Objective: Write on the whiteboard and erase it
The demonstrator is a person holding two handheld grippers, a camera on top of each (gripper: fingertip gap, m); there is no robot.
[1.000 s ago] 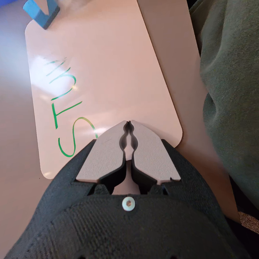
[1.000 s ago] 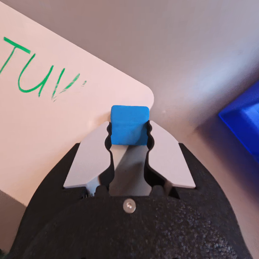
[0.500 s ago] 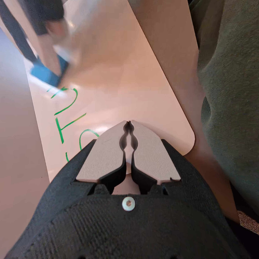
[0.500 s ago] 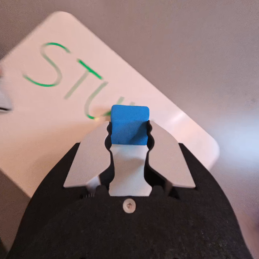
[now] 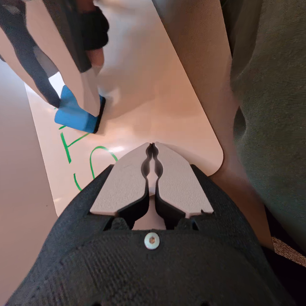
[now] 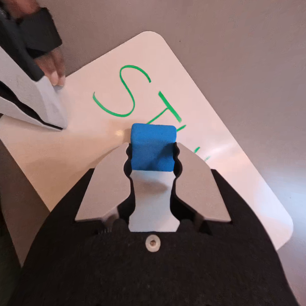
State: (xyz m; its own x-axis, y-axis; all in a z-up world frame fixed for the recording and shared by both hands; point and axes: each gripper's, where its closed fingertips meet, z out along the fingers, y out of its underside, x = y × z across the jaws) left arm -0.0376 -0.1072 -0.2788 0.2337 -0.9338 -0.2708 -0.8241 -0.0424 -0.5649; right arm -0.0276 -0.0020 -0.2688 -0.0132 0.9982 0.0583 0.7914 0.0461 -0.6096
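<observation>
Lying flat on the desk [image 6: 240, 49]: a white whiteboard [image 5: 157, 99], rounded at the corners, long axis running away from the left hand-held gripper [image 5: 152, 144] in its own view and slanting from upper left to lower right in the right wrist view. Green marker letters [image 6: 129, 92] set along that long axis near one long edge, smeared and partly wiped at the end under the eraser. Held in the right hand-held gripper [image 6: 152, 145]: a blue foam eraser [image 6: 153, 147] with a thin black felt base, both pads pressed against its sides, jaws spread to the block's width. Seen from the left wrist view: eraser [image 5: 77, 114] tilted, felt edge down on the board, just touching the end of the green strokes, long axis slanting across the board's width. Left hand-held gripper closed tight, fingertips meeting on nothing, resting low over the near short end of the whiteboard, beside the rounded corner. Desk surface plain, matte, grey-brown, bare around the board. At the right of the left wrist view, a dark green sleeve [image 5: 273, 115] close by the desk edge. Soft glare on the glossy board; little else of the room visible.
</observation>
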